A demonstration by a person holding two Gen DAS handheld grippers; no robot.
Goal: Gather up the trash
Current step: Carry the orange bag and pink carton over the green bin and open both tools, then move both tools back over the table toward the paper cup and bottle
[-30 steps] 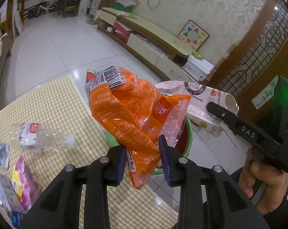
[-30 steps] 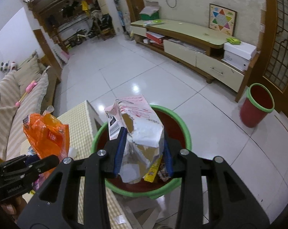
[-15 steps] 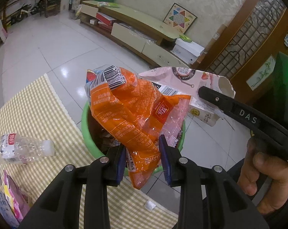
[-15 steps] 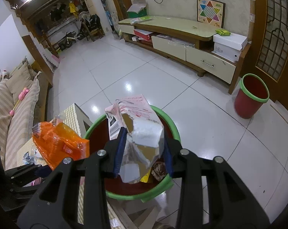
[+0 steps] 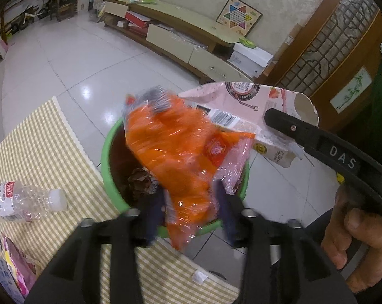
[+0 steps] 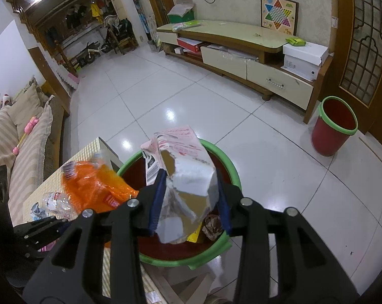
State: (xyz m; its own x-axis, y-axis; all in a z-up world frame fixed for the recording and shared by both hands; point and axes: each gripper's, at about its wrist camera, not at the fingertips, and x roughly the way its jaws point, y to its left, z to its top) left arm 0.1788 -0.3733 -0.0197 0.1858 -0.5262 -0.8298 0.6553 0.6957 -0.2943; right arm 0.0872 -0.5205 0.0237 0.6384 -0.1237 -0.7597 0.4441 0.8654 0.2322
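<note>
My left gripper (image 5: 189, 210) has its jaws spread, and the orange snack bag (image 5: 175, 157) hangs loose and blurred between them over the green-rimmed red bin (image 5: 107, 149). The bag also shows in the right wrist view (image 6: 97, 190). My right gripper (image 6: 191, 205) is shut on a torn pink-and-white carton (image 6: 188, 174) and holds it above the same bin (image 6: 231, 169). The carton (image 5: 244, 106) and the right gripper's black arm also show in the left wrist view. Crumpled trash lies inside the bin.
A yellow checked tablecloth (image 5: 46, 147) covers the table beside the bin. An empty clear bottle (image 5: 26, 202) and several wrappers (image 5: 11, 266) lie on it. A second red bin (image 6: 334, 126) stands on the tiled floor by the TV cabinet (image 6: 231, 48).
My left gripper's jaws have spread apart and the orange bag has come loose between them, over the bin. The right gripper still holds the carton above the bin.
</note>
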